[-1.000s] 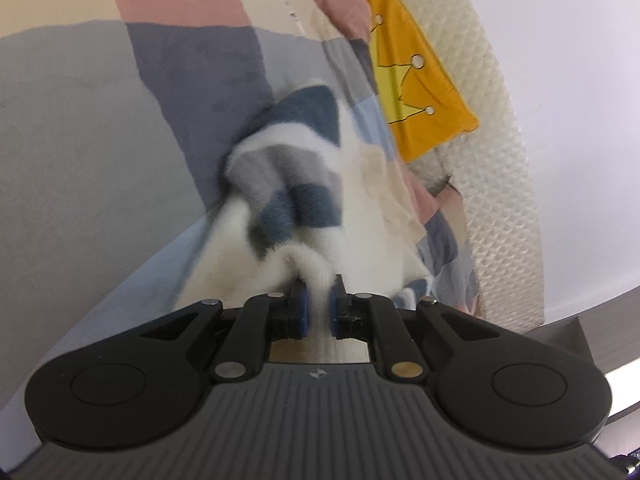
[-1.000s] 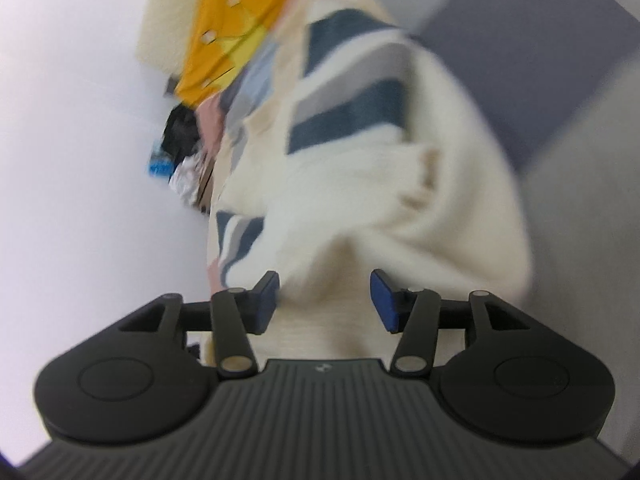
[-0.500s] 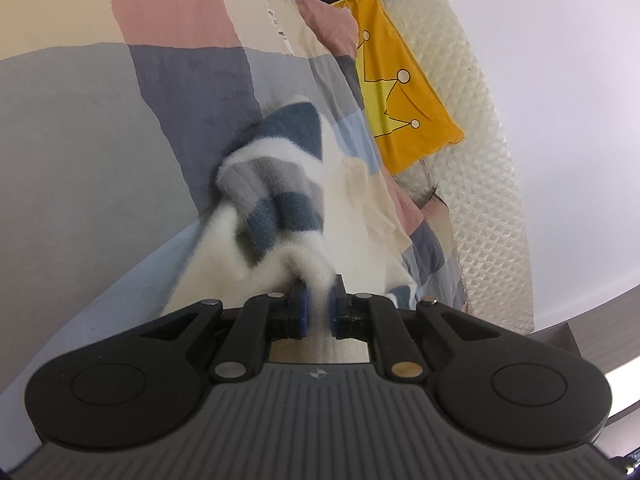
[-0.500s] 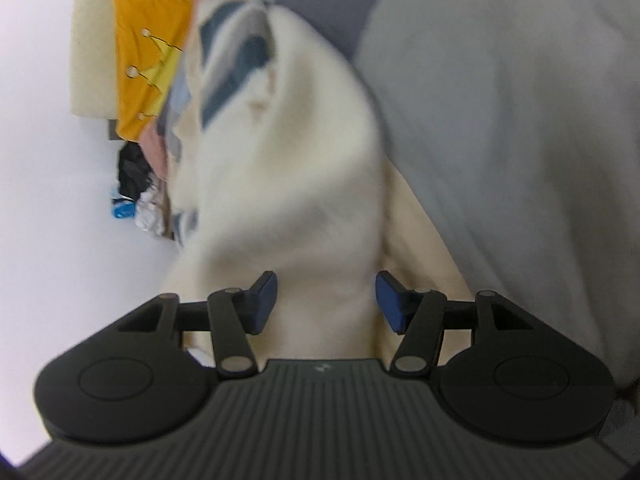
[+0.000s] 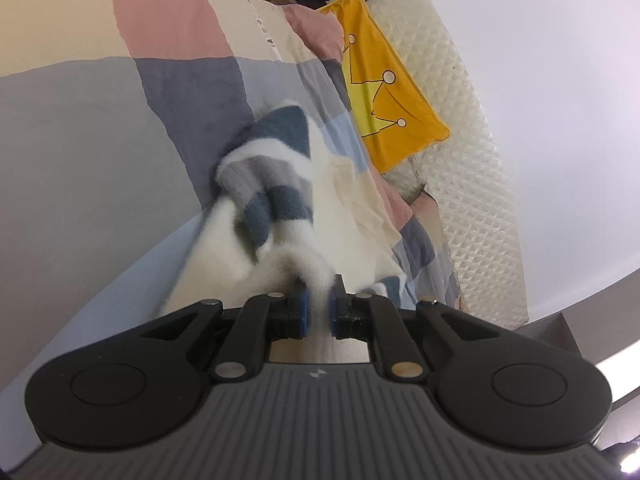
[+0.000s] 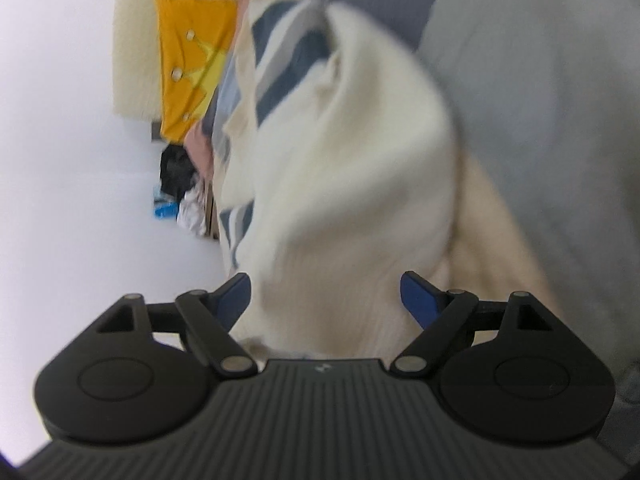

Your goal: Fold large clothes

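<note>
On the patchwork bedspread of grey, pink and cream squares [image 5: 100, 128] lies the fluffy cream sweater with blue-grey stripes [image 5: 276, 208], yellow crown cushion [image 5: 384, 100] beyond. Left gripper [image 5: 318, 312]: clamped on a cream fold. Right gripper [image 6: 326, 300]: jaws just opening, wide, sweater loosely between.

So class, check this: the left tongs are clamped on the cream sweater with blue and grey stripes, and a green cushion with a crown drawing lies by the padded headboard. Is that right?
Not quite. The cushion is yellow, not green, as the left wrist view shows. The rest holds: the left tongs are clamped on the cream sweater, and the cushion lies by the padded headboard.
</note>
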The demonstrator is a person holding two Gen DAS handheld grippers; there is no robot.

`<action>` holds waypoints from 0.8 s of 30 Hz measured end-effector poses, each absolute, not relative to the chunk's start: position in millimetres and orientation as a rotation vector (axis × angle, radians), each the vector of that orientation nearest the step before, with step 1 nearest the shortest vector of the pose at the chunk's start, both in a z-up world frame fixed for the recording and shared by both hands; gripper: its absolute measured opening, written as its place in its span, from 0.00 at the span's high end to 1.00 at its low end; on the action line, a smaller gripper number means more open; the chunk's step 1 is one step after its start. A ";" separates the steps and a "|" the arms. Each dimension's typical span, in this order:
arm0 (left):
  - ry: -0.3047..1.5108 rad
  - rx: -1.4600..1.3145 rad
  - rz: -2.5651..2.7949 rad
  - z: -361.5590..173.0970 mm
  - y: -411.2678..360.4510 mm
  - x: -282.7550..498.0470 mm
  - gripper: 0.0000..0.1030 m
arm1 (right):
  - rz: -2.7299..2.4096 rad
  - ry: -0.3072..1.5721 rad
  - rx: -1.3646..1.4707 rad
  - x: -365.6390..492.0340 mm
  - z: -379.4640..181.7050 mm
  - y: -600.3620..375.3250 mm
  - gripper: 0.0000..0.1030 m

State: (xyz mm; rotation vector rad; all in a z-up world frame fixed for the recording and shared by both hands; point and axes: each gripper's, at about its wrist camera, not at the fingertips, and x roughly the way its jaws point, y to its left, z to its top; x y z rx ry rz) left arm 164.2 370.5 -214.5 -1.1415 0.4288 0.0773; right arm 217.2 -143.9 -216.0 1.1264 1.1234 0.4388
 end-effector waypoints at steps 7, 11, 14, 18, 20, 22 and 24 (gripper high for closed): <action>0.441 -1.176 0.044 -209.7 368.9 136.8 0.89 | 0.431 1.113 0.984 218.2 -190.3 -144.8 0.87; 0.431 -1.207 -0.020 -202.0 358.4 102.1 0.89 | 0.499 1.002 0.895 209.0 -142.9 -167.2 0.90; 0.431 -1.202 -0.030 -192.2 346.1 76.1 0.89 | 0.547 0.947 0.835 200.8 -111.4 -184.8 0.92; 0.398 -1.205 -0.049 -174.6 330.6 41.1 0.89 | 0.596 0.905 0.734 187.4 -84.0 -204.4 0.93; 0.387 -1.184 -0.047 -162.2 321.0 25.1 0.90 | 0.614 0.905 0.724 182.2 -76.3 -213.7 0.93; 0.374 -1.161 -0.059 -149.7 311.6 9.5 0.90 | 0.630 0.886 0.707 174.7 -66.3 -218.6 0.93; 0.367 -1.135 -0.064 -137.8 300.0 -5.9 0.90 | 0.649 0.868 0.697 164.5 -57.0 -226.2 0.93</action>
